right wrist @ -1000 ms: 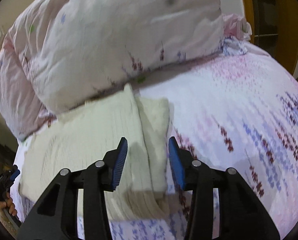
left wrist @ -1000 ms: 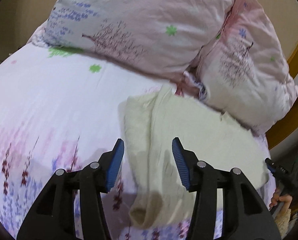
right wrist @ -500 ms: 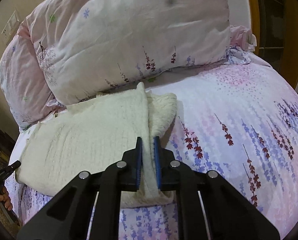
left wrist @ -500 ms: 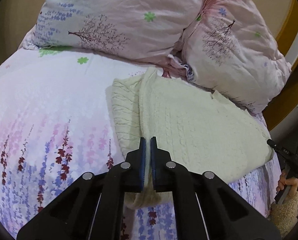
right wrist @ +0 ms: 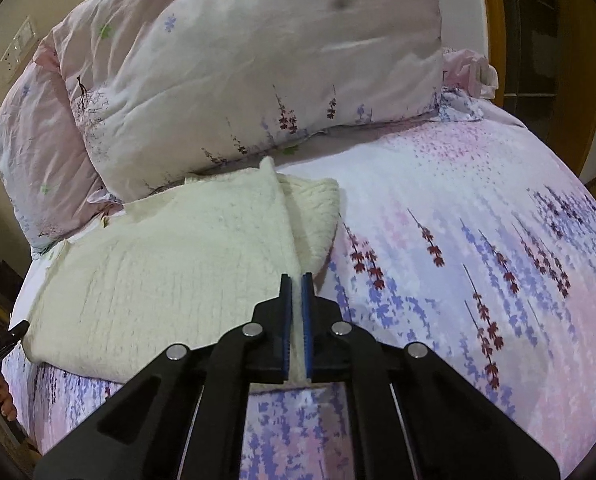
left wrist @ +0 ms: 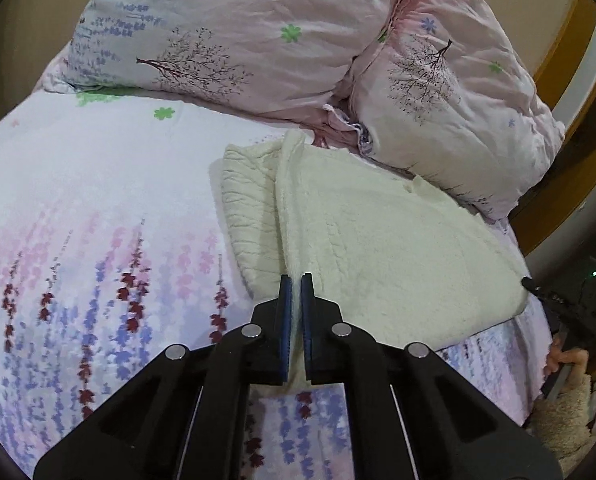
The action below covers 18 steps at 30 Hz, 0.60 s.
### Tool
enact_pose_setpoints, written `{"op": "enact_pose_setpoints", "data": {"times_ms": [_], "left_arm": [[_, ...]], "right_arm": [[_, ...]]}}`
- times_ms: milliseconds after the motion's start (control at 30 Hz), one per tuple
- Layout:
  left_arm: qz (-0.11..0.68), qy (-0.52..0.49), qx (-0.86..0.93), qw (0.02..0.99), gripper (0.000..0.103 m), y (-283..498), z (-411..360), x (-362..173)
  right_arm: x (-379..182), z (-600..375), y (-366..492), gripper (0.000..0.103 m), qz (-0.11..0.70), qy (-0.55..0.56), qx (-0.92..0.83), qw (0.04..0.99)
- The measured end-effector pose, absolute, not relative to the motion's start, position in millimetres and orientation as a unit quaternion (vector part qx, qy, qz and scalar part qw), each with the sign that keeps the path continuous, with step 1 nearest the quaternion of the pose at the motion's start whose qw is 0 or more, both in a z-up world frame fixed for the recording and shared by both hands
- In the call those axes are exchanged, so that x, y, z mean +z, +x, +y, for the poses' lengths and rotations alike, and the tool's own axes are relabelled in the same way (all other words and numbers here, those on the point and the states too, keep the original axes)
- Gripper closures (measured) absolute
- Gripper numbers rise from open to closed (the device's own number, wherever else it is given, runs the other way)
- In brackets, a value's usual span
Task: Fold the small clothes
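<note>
1. Nearest in the left wrist view, the left gripper (left wrist: 294,280) is clamped on the near edge of the cream knitted garment (left wrist: 378,248), with a strip of knit pinched between its blue fingers (left wrist: 284,312). A second ago those fingers stood wide apart over the same edge, so the grasp has only just been made.

2. The right gripper (right wrist: 296,278) shows the same change: its fingers (right wrist: 307,312), open a second ago, are now closed on the garment's (right wrist: 170,264) near hem at the other corner.

3. With both near corners held, the garment looks ready for its next fold; I judge the step in hand to be lifting this near edge and carrying it toward the far edge.

4. The garment lies flat on the bed (left wrist: 78,200), on the floral sheet. One side is already folded in, leaving a narrower ribbed layer (left wrist: 250,208) showing beside the top panel.

5. At the edge of each view a hand holds the opposite gripper's handle, beside the bed's edge.

6. Beyond the garment, two pink floral pillows (left wrist: 238,32) lean at the head of the bed, the far edge of the garment just touching or very near them.

7. No container, basket or drawer appears in either view, so there are no contents to report.
</note>
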State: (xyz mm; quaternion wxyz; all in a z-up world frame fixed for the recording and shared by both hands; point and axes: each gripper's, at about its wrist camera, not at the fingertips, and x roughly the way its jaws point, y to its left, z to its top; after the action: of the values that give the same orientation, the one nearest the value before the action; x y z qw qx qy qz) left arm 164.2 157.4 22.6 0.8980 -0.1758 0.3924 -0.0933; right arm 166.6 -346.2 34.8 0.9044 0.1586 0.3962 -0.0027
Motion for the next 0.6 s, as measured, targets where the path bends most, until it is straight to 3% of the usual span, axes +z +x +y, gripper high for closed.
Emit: {"op": "enact_pose_setpoints", "data": {"times_ms": [267, 367, 400, 467, 533, 600], "left_arm": [[0.414, -0.184, -0.065, 0.889, 0.099, 174, 161, 3], [0.410, -0.185, -0.068, 0.891, 0.097, 173, 161, 10], [0.404, -0.188, -0.064, 0.893, 0.095, 172, 161, 15], [0.386, -0.185, -0.053, 0.902, 0.073, 171, 161, 26], [0.365, -0.175, -0.049, 0.913, 0.058, 171, 157, 36], [0.351, -0.161, -0.051, 0.921, 0.054, 178, 147, 45]], "right_arm": [[17, -342, 170, 0.098, 0.434, 0.145, -0.038, 0.888], [29, -341, 172, 0.089, 0.422, 0.153, -0.033, 0.893], [35, -342, 173, 0.080, 0.412, 0.156, -0.031, 0.897], [48, -338, 179, 0.074, 0.392, 0.153, -0.020, 0.907], [56, -327, 191, 0.074, 0.385, 0.135, -0.003, 0.913], [57, -318, 204, 0.074, 0.387, 0.119, 0.005, 0.914]]}}
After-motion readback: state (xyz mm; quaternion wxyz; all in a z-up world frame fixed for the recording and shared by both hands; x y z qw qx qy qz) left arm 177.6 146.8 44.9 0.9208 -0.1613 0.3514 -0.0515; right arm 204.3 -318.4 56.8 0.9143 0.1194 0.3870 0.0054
